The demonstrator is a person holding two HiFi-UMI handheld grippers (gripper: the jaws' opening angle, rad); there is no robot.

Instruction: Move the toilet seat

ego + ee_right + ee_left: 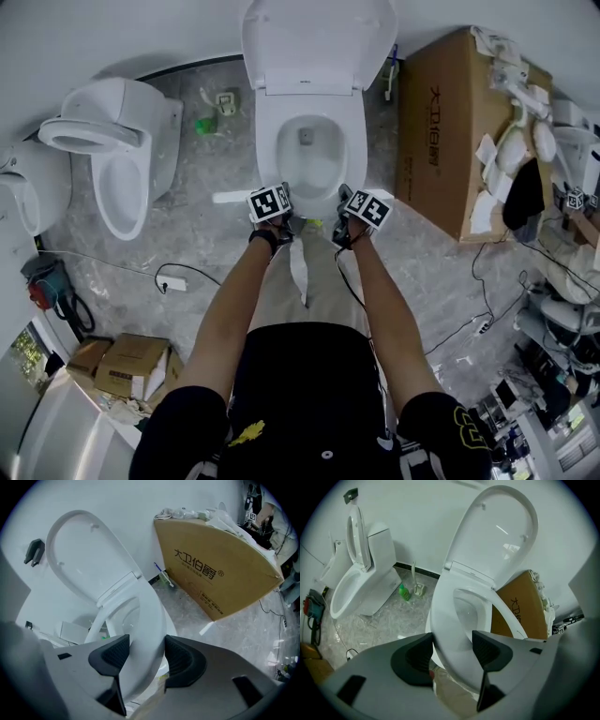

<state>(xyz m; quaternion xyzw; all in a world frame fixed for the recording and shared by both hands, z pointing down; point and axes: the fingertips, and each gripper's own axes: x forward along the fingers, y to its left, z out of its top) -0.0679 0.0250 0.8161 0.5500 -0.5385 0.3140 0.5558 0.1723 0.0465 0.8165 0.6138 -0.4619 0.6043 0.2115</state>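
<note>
The toilet seat (270, 141) is laid down flat, with the lid (319, 37) up behind it. Its front edge is kept between the jaws of the left gripper (452, 651) and the right gripper (146, 656). Both pairs of jaws are closing on it but are not squeezed tight yet. Two sides are likely used so it can be lifted evenly.

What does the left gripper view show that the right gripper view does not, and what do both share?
Only the left gripper view: a second toilet by the wall with its seat raised, and a green bottle on the floor beside it.

Only the right gripper view: a blue-handled tool on the floor behind the box, and a cable on the floor beyond it.

Both: the cardboard box, the raised lid, and the white toilet seat between closing jaws, those of the left gripper and the right gripper.
</note>
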